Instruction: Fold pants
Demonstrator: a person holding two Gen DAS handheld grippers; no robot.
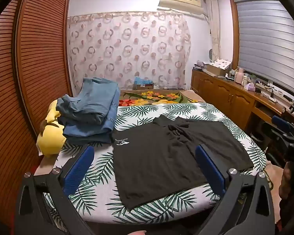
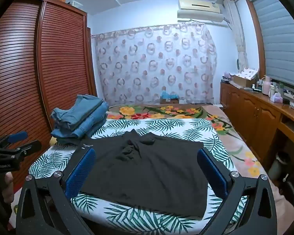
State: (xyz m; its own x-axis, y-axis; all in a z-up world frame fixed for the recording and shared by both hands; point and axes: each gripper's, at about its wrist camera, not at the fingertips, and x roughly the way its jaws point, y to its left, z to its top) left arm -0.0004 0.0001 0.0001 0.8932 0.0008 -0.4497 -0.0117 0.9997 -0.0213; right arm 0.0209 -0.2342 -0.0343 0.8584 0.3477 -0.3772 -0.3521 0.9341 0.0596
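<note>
Black shorts (image 1: 166, 154) lie spread flat on the leaf-print sheet (image 1: 147, 109), bunched at the crotch, with a small white logo at the left; they also show in the right wrist view (image 2: 147, 172). My left gripper (image 1: 145, 164) is open and empty, held above the shorts' near edge. My right gripper (image 2: 147, 168) is open and empty, held above the shorts. The right gripper shows at the right edge of the left wrist view (image 1: 288, 133). The left gripper shows at the left edge of the right wrist view (image 2: 13, 145).
A stack of folded blue jeans (image 1: 92, 113) sits at the sheet's far left corner, also in the right wrist view (image 2: 80, 117). A yellow plush (image 1: 49, 135) lies beside it. A slatted wardrobe (image 1: 35, 58) stands left. A wooden counter (image 1: 235, 94) with bottles runs along the right.
</note>
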